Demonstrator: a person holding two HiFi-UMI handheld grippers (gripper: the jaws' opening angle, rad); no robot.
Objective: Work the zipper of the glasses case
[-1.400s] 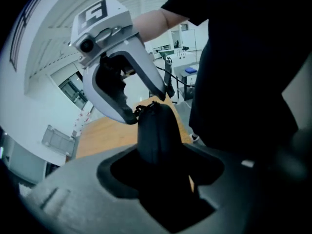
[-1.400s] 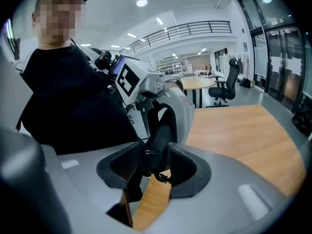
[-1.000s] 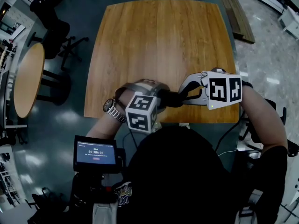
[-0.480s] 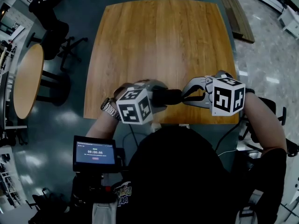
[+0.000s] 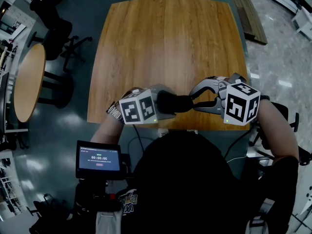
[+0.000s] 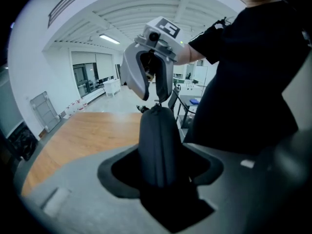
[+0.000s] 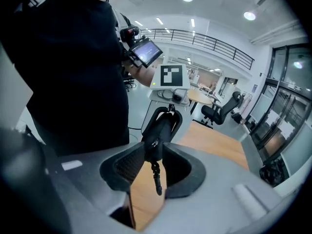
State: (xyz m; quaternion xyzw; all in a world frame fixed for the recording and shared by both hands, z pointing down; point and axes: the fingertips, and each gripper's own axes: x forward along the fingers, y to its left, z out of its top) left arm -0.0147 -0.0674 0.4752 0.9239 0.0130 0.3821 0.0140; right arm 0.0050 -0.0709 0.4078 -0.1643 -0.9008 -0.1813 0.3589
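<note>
Glasses case: lower centre of head view, over table edge.
Zipper pull: dangling free.
Left gripper: clamped on case body.
Right gripper: jaws opening around case end.
Risk: pull unpinched, so the zipper may stall.

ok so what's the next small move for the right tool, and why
Probably close the right tool on the small dark zipper pull. Its jaws are opening, and the pull dangles loose between them at the end of the black fabric glasses case, which the left tool clamps. Without a pinch on the pull, the zipper likely won't move.
</note>
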